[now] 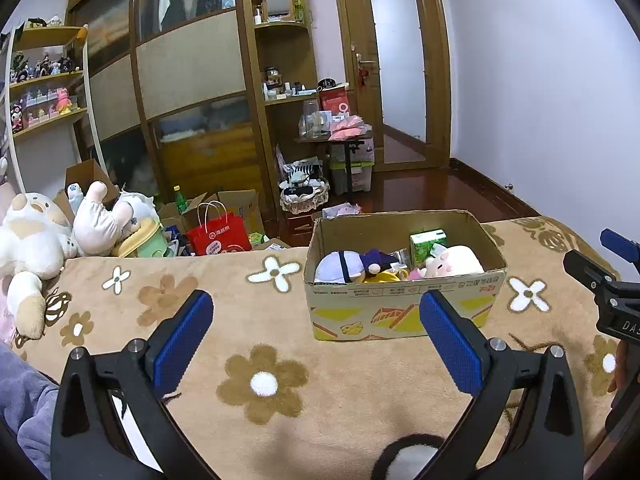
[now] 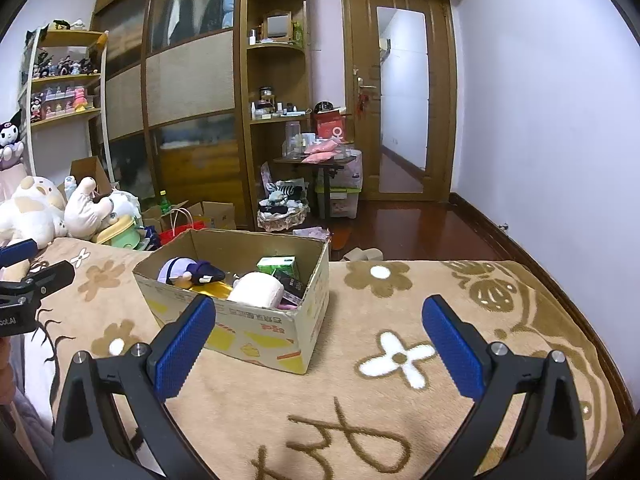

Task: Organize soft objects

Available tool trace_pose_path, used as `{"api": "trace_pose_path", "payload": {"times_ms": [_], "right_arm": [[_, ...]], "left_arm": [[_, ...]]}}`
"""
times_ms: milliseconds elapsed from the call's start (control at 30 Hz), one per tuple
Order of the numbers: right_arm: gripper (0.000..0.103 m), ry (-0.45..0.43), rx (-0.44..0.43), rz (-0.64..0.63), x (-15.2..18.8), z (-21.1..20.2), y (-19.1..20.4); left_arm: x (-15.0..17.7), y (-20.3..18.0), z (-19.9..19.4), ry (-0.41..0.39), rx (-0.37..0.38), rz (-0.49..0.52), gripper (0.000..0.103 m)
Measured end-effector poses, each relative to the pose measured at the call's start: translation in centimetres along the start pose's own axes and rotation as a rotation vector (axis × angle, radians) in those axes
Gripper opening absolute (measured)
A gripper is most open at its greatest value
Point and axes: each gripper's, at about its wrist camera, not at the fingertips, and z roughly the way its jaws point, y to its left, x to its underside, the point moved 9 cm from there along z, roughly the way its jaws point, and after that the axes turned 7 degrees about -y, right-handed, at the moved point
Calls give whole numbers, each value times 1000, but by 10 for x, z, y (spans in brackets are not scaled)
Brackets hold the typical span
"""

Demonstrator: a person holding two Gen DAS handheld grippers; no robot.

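Note:
A cardboard box (image 1: 400, 312) stands on the beige flowered blanket (image 1: 240, 312). It holds a purple-and-white plush (image 1: 340, 266), a pink-white plush (image 1: 456, 260), a green carton (image 1: 427, 242) and other small items. My left gripper (image 1: 316, 328) is open and empty, low over the blanket, just in front of the box. My right gripper (image 2: 320, 336) is open and empty, to the right of the box (image 2: 248, 332) and in front of it. Large white plush toys (image 1: 36, 240) lie at the blanket's far left.
Beyond the blanket's far edge the floor is cluttered: a red paper bag (image 1: 218, 234), open cartons, a basket (image 1: 304, 196) and a small side table (image 1: 340, 140). Wardrobe and shelves stand behind. A door (image 1: 400, 72) is at the back right.

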Motion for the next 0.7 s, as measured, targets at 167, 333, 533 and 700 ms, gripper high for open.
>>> {"api": "trace_pose_path", "payload": {"times_ms": [167,333,533,700], "right_arm": [[103,0,0,-1,0,0,0],[103,-1,1,0,0,0,1],[103,-1,3,0,-1,-1,2],[103,-2,5,-2,-1,-1,2]], "left_arm": [[0,-1,0,2,7,-1,102],[-2,-2,-2,-4,-1,6,102],[-2,-3,-2,-2,0,7,102],[-2,-2,-2,-2,1,6,102]]}}
